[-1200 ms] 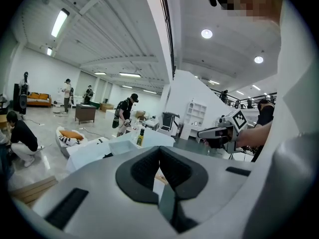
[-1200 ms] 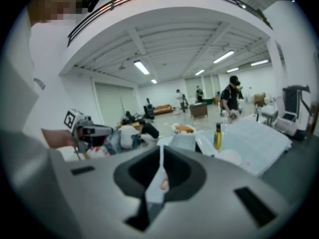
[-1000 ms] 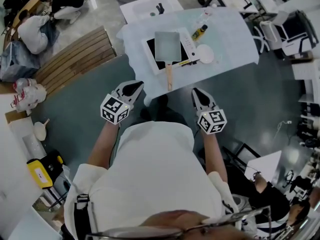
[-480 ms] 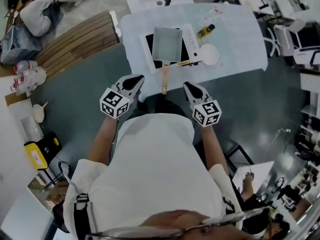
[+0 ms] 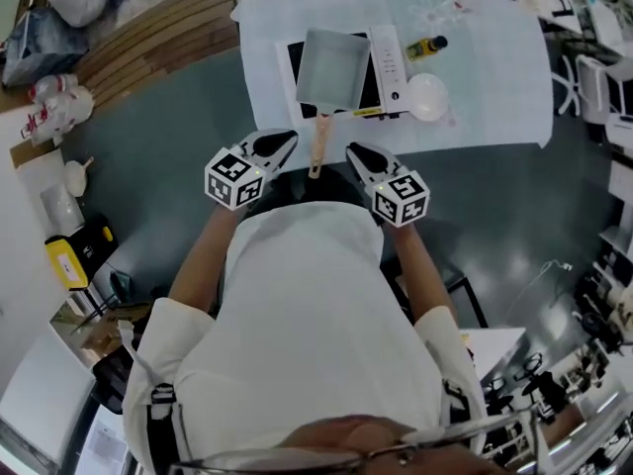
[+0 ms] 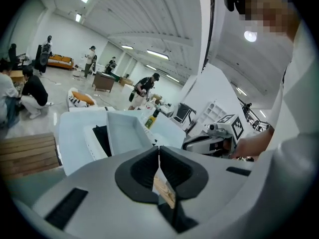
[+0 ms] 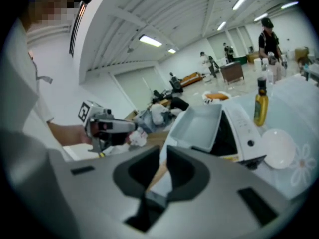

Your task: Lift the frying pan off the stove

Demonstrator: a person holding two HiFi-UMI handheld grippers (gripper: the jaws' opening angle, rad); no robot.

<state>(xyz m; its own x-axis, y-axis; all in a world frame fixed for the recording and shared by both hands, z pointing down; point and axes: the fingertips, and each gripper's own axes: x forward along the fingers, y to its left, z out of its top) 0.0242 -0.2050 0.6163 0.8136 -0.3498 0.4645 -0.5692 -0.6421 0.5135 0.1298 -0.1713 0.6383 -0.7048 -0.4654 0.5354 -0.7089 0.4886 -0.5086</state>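
While on stove (image 5: pixel 390 62), frying pan (image 5: pixel 331 65) handle (image 5: pixel 318 144) toward person (image 5: pixel 307 344).

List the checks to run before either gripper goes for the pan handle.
1. Frying pan seated on stove: ok.
2. Wooden handle free, its end between the two grippers' tips: ok.
3. Left gripper open to grasp: not ok, jaws shut, empty.
4. Right gripper open to grasp: not ok, jaws shut, empty.
5. Bottle and bowl apart from the pan: ok, both right of the stove.
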